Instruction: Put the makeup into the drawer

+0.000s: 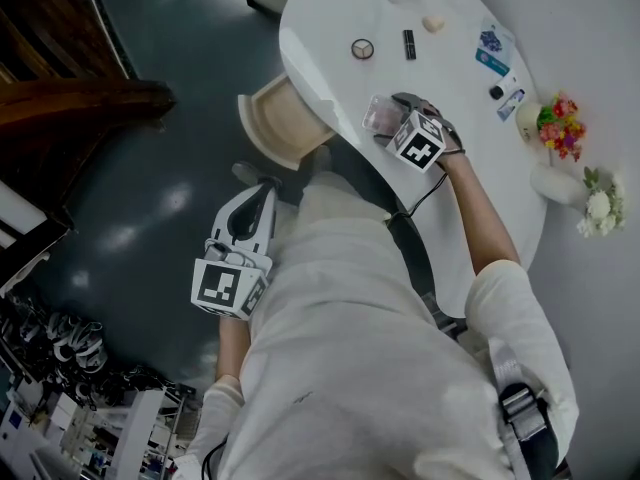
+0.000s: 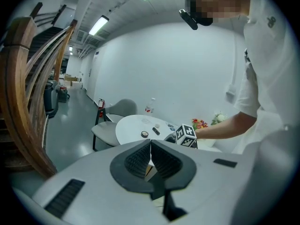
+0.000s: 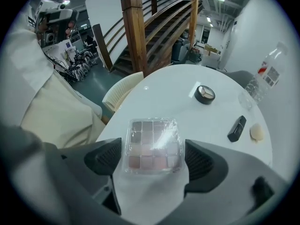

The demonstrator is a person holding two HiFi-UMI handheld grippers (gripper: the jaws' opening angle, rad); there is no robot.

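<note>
On the table [image 3: 178, 88], the right gripper [image 3: 153, 159] spreads wide around the eyeshadow palette [image 3: 151, 142] — left gripper [image 2: 151, 159] pinched closed.

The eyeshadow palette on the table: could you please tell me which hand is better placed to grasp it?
Right. The right tongs stand open astride the eyeshadow palette on the table; the left tongs are shut, away over the floor.

White table [image 1: 330, 28], clear eyeshadow palette [image 3: 153, 145] near its edge; round compact [image 3: 205, 94], black tube [image 3: 236, 128], beige sponge [image 3: 257, 132]
</note>
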